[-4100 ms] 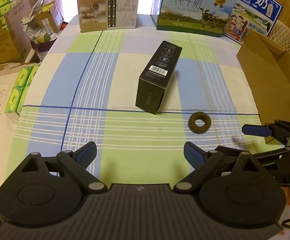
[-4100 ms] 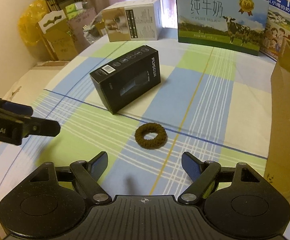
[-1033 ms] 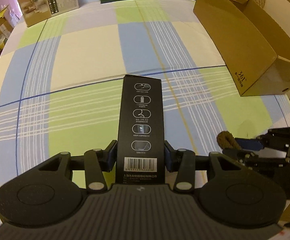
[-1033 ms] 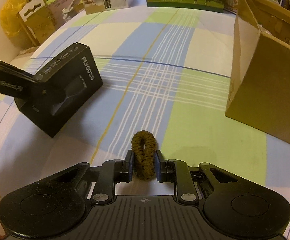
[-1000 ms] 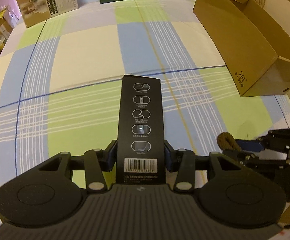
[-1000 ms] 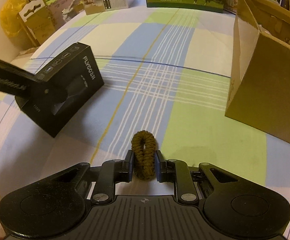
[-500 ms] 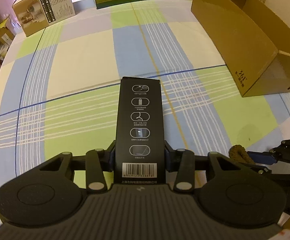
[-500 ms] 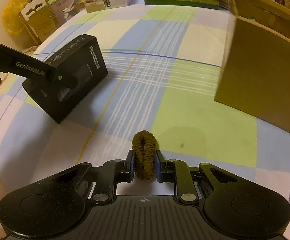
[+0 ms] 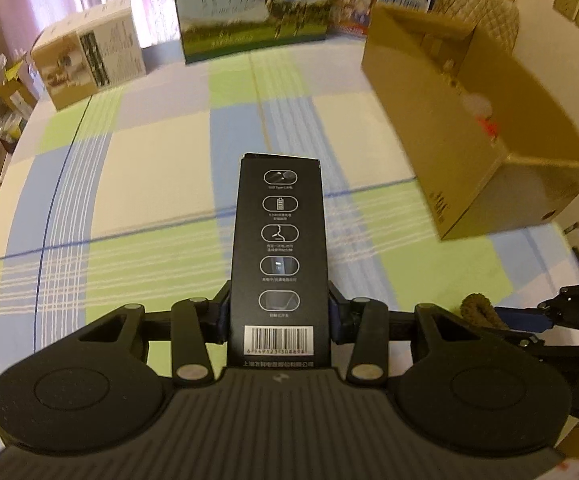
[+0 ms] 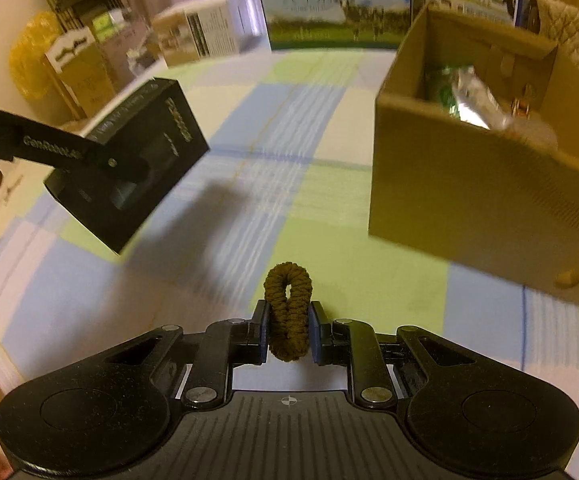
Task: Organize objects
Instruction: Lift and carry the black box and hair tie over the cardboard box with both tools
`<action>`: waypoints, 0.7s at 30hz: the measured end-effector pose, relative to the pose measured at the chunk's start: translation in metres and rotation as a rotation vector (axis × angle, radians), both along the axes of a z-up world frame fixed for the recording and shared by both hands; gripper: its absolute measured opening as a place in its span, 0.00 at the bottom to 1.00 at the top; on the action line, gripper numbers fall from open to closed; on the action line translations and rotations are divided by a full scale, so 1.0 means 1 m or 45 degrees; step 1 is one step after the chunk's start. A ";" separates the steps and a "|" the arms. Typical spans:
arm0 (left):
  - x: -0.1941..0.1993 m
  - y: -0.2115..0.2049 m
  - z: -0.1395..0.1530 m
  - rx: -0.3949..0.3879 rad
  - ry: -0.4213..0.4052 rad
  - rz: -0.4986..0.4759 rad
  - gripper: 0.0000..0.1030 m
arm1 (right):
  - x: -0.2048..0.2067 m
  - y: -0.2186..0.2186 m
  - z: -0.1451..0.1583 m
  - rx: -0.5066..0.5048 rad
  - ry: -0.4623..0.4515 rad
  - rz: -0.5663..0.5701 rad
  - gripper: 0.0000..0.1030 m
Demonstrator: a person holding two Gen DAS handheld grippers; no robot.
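My left gripper (image 9: 279, 316) is shut on a long black box (image 9: 279, 240), held in the air above the checked tablecloth; the right wrist view shows the same black box (image 10: 141, 164) at left, its shadow on the cloth below. My right gripper (image 10: 288, 330) is shut on a brown hair tie (image 10: 288, 304), squeezed upright between the pads. The hair tie (image 9: 479, 314) also shows at the lower right of the left wrist view. An open cardboard box (image 10: 473, 160) stands to the right, with a green and silver packet inside. The cardboard box (image 9: 469, 128) is at the right in the left wrist view.
Large milk cartons (image 9: 249, 4) and a beige product box (image 9: 89, 60) stand along the far edge of the table. Bags and cartons (image 10: 73, 68) crowd the floor at the left. The checked tablecloth (image 9: 149, 168) stretches between the grippers and the far boxes.
Both grippers have risen and tilted up, each keeping its grip. The black box is now well off the cloth, and the cardboard box's inside has come into view.
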State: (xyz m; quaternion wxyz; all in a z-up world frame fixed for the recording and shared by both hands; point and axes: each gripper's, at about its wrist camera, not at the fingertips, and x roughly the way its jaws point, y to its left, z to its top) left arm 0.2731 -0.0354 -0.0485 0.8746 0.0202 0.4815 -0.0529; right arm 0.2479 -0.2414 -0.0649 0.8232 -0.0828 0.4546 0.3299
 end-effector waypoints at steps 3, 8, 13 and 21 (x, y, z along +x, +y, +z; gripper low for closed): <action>-0.002 -0.011 0.017 -0.020 -0.049 -0.012 0.38 | 0.001 -0.004 0.019 0.049 -0.041 0.011 0.16; 0.000 -0.030 0.043 -0.076 -0.098 -0.027 0.38 | 0.004 -0.015 0.053 0.131 -0.119 0.020 0.16; 0.004 -0.051 0.066 -0.096 -0.154 -0.049 0.38 | 0.014 -0.032 0.079 0.175 -0.191 -0.006 0.16; 0.024 -0.092 0.096 -0.115 -0.246 -0.104 0.38 | 0.044 -0.072 0.102 0.187 -0.286 -0.114 0.16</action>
